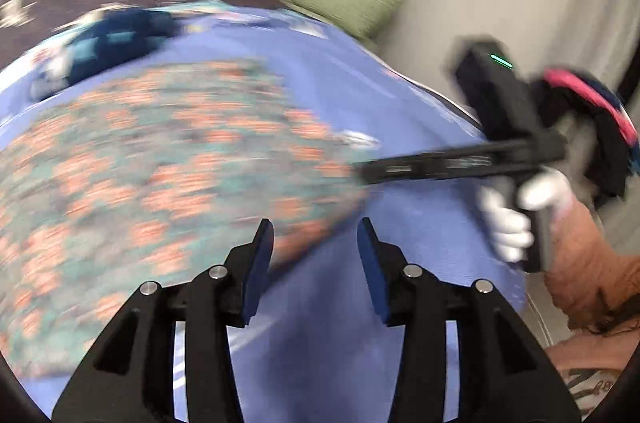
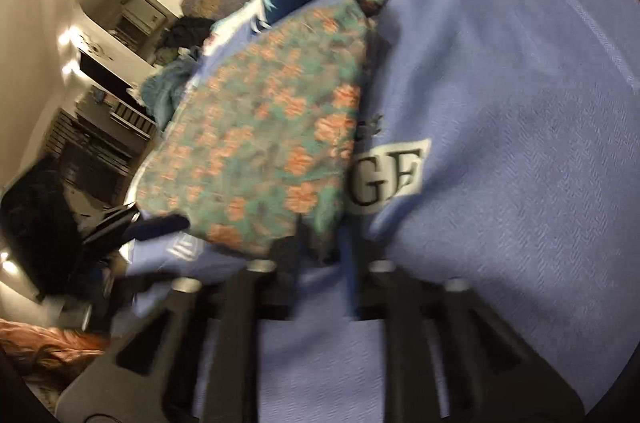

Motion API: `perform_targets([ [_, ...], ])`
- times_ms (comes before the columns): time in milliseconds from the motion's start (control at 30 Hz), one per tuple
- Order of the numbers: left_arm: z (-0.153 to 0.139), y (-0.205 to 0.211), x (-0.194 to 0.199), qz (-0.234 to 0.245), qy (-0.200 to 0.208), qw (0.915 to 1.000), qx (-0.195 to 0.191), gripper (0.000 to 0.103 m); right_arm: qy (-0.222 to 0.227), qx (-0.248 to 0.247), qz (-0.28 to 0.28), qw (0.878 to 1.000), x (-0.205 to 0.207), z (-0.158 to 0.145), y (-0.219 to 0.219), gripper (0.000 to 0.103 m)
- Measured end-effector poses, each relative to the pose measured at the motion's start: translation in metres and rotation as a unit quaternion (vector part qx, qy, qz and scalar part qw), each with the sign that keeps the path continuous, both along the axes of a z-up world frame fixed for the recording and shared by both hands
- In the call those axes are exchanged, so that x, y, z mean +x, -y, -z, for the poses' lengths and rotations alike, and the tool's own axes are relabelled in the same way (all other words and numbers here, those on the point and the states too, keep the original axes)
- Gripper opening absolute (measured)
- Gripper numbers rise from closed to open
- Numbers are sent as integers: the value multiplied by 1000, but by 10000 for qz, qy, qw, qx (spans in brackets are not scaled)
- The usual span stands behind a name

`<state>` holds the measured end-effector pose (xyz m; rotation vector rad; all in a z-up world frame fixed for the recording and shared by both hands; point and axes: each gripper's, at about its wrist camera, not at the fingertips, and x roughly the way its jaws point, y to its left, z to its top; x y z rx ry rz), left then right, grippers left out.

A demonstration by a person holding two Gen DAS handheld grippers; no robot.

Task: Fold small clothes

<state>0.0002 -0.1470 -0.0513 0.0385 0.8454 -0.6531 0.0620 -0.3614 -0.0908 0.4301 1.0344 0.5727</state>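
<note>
My left gripper [image 1: 316, 235] is open over the blue blanket [image 1: 420, 223], nothing between the pads. My right gripper [image 2: 320, 247] is too blurred to call, right at the floral garment [image 2: 264, 127] mid-frame.

Teal-and-coral floral garment [image 1: 160, 159], periwinkle blanket [image 1: 420, 223]

Black left gripper [image 1: 316, 235], blue pads, silver pivot screws; white glove [image 1: 516, 219] on right hand
</note>
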Motion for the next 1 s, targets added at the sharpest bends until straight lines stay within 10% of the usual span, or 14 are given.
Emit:
perform_targets([
  [133, -7, -100, -6, -1430, 234, 9893, -148, 45, 297, -727, 401, 9961, -2, -21, 4, 12],
  [267, 2, -214, -25, -3005, 128, 9532, -310, 45, 686, -1182, 814, 9873, -10, -52, -2, 31],
  [400, 6, -279, -53, -3536, 108, 9332, -634, 45, 1186, -1438, 189, 9823, -21, -71, -59, 43],
  [833, 32, -305, -58, -2536, 30, 9614, -1068, 34, 1923, -2096, -2531, 9247, -65, -53, -335, 52],
  [1000, 39, -290, -41, -1908, 70, 9776, -881, 20, 1719, -2080, -2530, 9291, -58, -54, -357, 54],
])
